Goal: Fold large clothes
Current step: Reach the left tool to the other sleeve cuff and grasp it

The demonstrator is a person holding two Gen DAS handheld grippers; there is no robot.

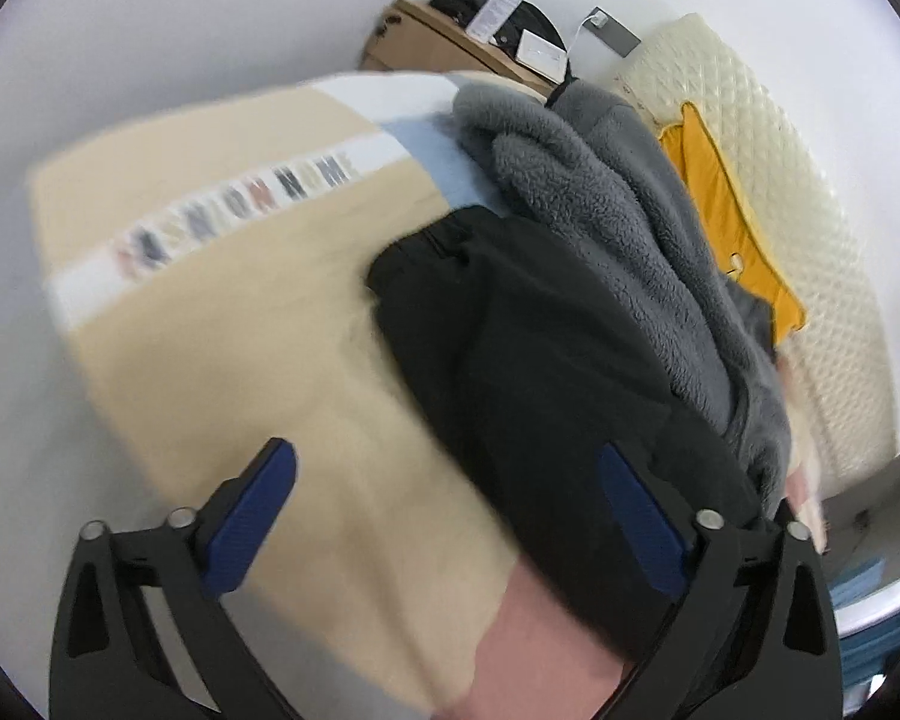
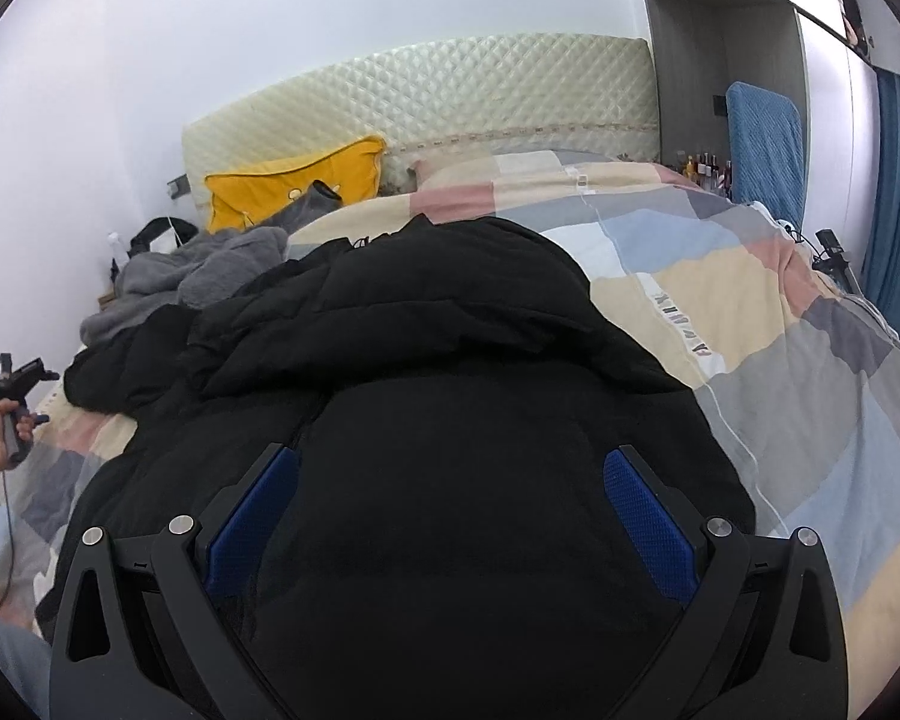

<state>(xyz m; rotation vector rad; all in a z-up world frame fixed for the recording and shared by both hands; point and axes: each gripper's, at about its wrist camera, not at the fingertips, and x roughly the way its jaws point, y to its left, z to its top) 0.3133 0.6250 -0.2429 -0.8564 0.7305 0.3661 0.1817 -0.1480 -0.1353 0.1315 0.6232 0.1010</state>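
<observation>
overhead, both tools, left tool [image 1: 447, 510] and right tool [image 2: 450, 507], gape empty above seemingly untouched black jacket [image 2: 426, 360].

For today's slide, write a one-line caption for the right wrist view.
Open right gripper poised over a black padded jacket spread on a patchwork quilt, grey fleece garment beyond.

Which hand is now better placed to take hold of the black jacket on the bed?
Probably the right. The right gripper hangs open directly over the black jacket; the left gripper is open at its edge.
</observation>
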